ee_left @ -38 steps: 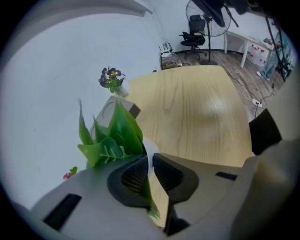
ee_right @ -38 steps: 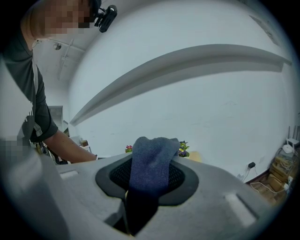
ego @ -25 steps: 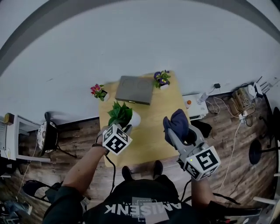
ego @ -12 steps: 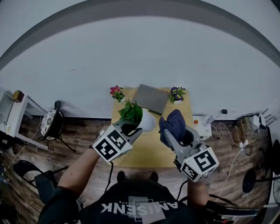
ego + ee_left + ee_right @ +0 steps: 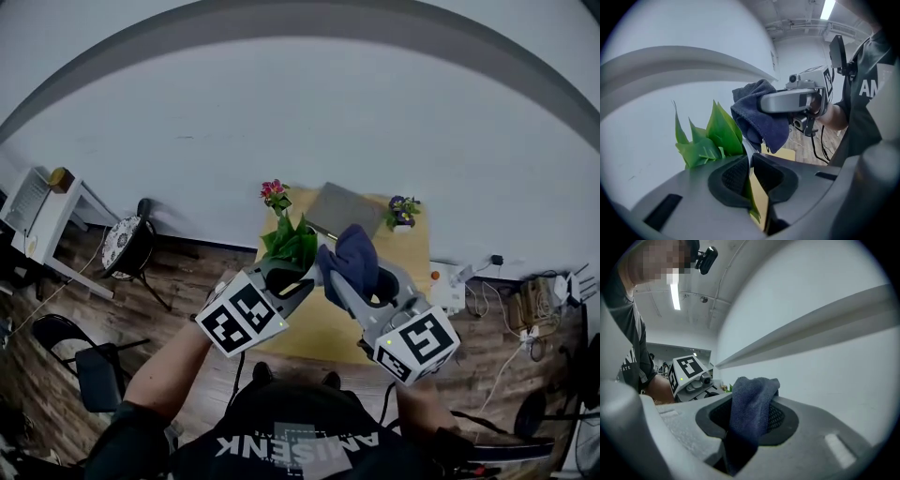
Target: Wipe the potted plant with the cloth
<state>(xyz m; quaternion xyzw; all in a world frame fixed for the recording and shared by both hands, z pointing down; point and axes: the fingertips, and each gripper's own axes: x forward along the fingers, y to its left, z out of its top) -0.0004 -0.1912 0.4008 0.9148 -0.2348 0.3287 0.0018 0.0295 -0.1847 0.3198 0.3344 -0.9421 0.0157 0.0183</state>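
Gripped at its rim, the potted plant [image 5: 289,246] is held up in front of the person, over the near left part of the table [image 5: 339,323]. Broad green leaves are seen rising from a pale pot, most of which is hidden behind the grippers.

The plant is carried by the left gripper [image 5: 298,281]. Its jaws are almost together, with only a thin gap between the pads. A pale edge that looks like the pot's rim, together with a leaf, is pinched in that gap.

The cloth [image 5: 349,258], dark blue and bunched, is brought up just to the right of the leaves. Whether it touches them cannot be settled. It is clamped by the right gripper [image 5: 336,279], whose jaws are closed on a fold, with the rest spilling over the pads.

A marker cube with black-and-white square patterns is carried on each gripper. No words can be read on them.

White lettering is printed across the person's dark shirt [image 5: 300,448]. Seen upside down from the head view, it appears to read "AMISENK". In the left gripper view only its first letters are caught.

On the far side of the yellow wooden table a flat grey slab [image 5: 345,208] is laid. A small pot of purple flowers [image 5: 403,211] is set to the right of it, and a small pot of pink flowers [image 5: 274,194] is seen at the far left corner.

A dark chair [image 5: 127,246] is placed on the plank floor to the left. Beyond it, a plain white wall is seen.
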